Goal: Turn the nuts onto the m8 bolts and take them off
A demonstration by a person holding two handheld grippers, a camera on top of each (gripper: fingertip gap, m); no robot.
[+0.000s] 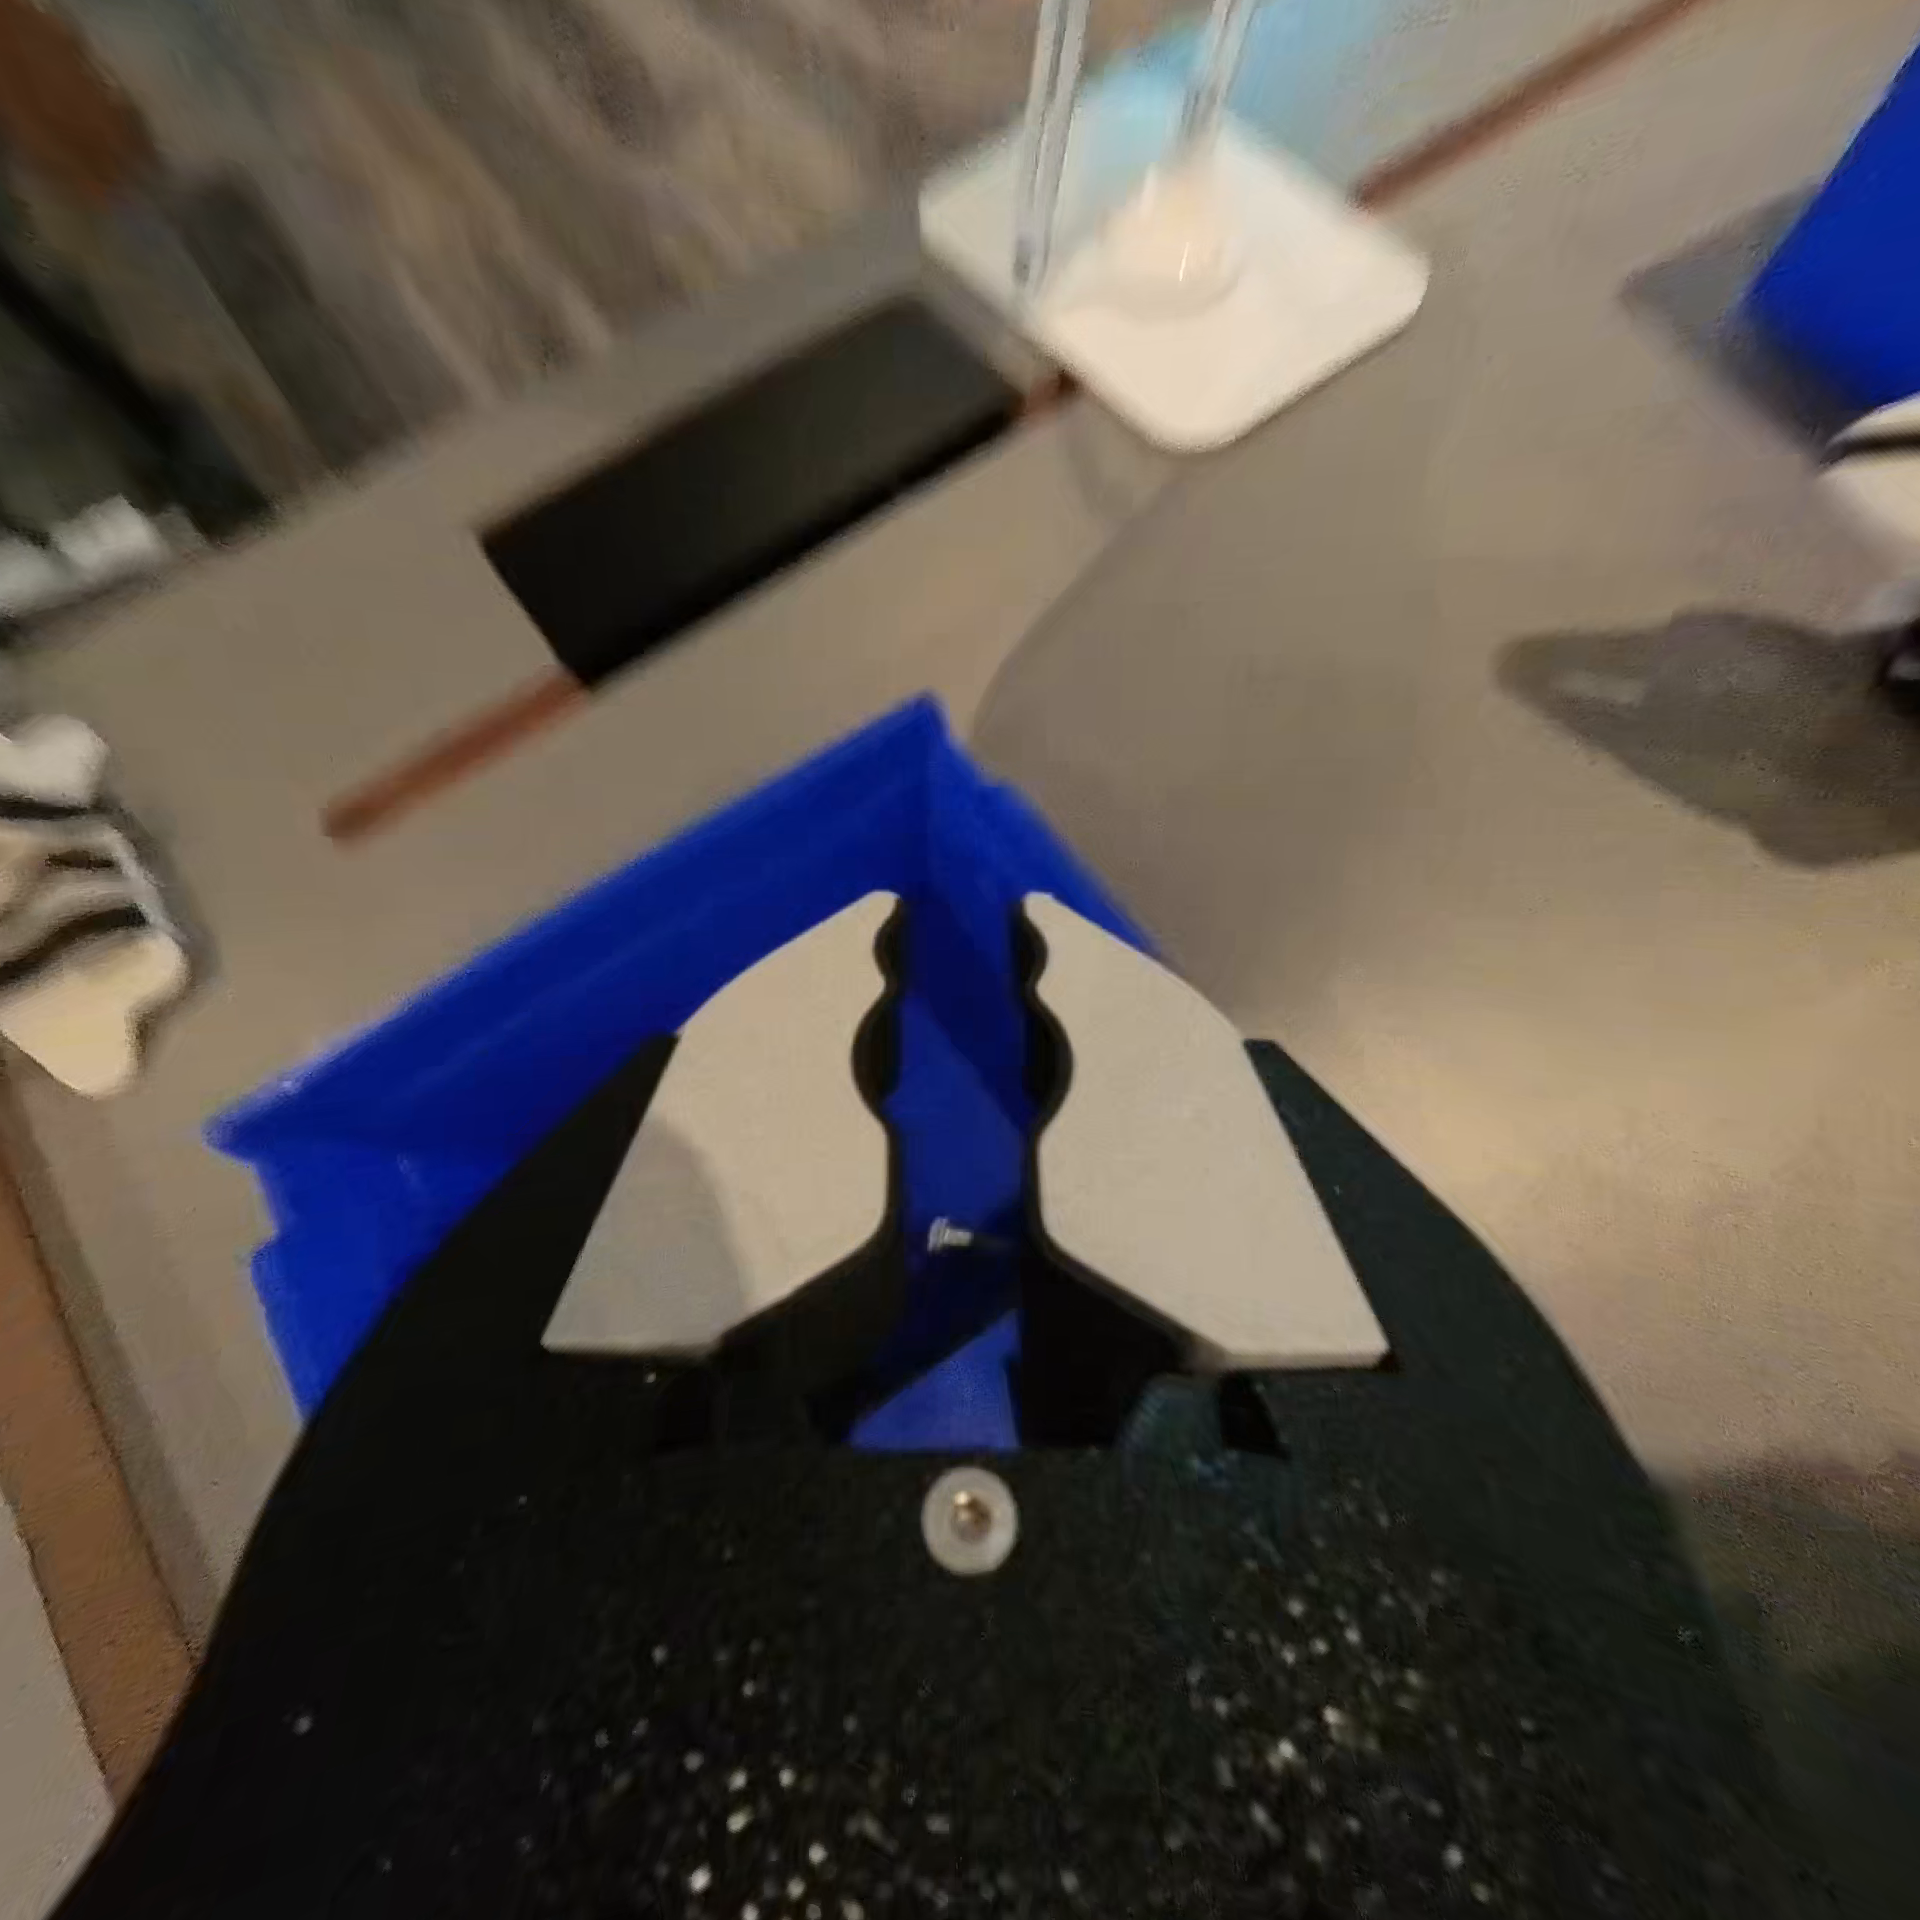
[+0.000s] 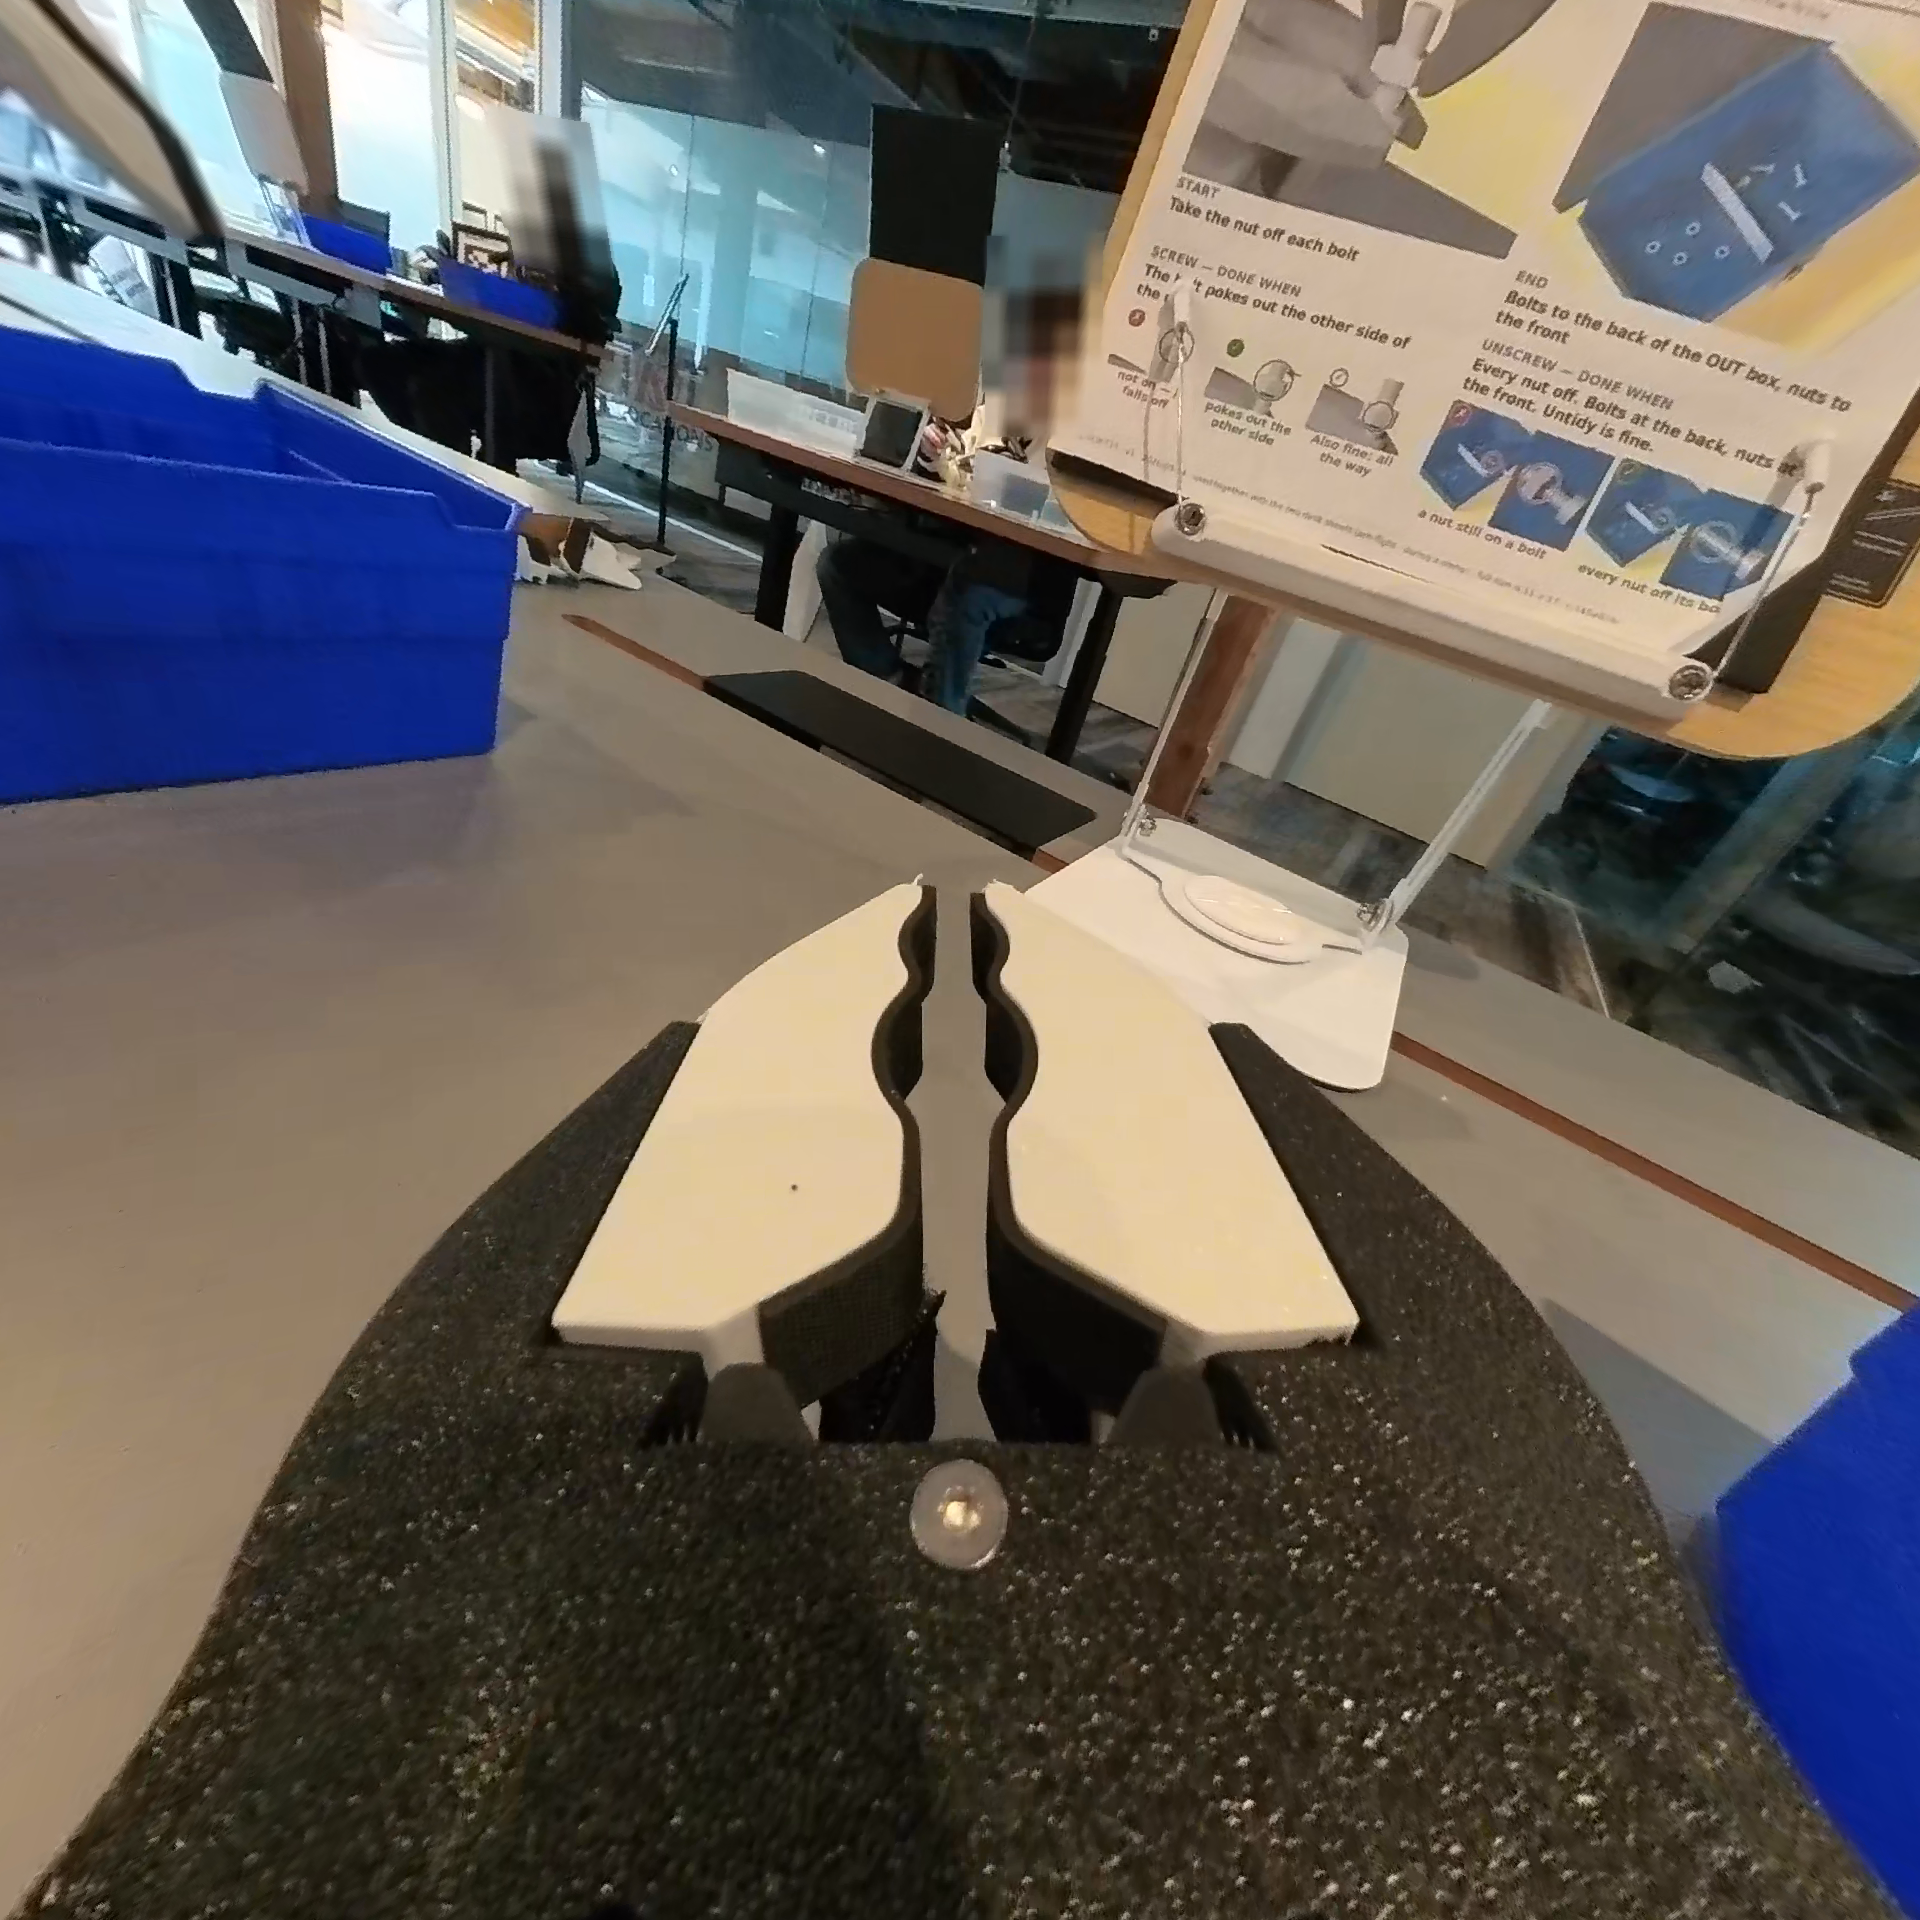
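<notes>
1. The left gripper (image 1: 961, 914) hangs over the corner of a blue bin (image 1: 582, 997), its fingers (image 1: 790, 1122) parted with nothing between them
2. Down in that bin, seen through the gap, lies a small metal bolt (image 1: 951, 1236); blur hides whether it carries a nut
3. The right gripper (image 2: 951, 904) is held low over the grey table (image 2: 312, 1039), its fingers (image 2: 800, 1122) a narrow slit apart and holding nothing
4. A white stand (image 2: 1247, 966) with an instruction sheet (image 2: 1507, 312) sits just ahead of it, a second blue bin (image 2: 239, 582) well to its left
</notes>
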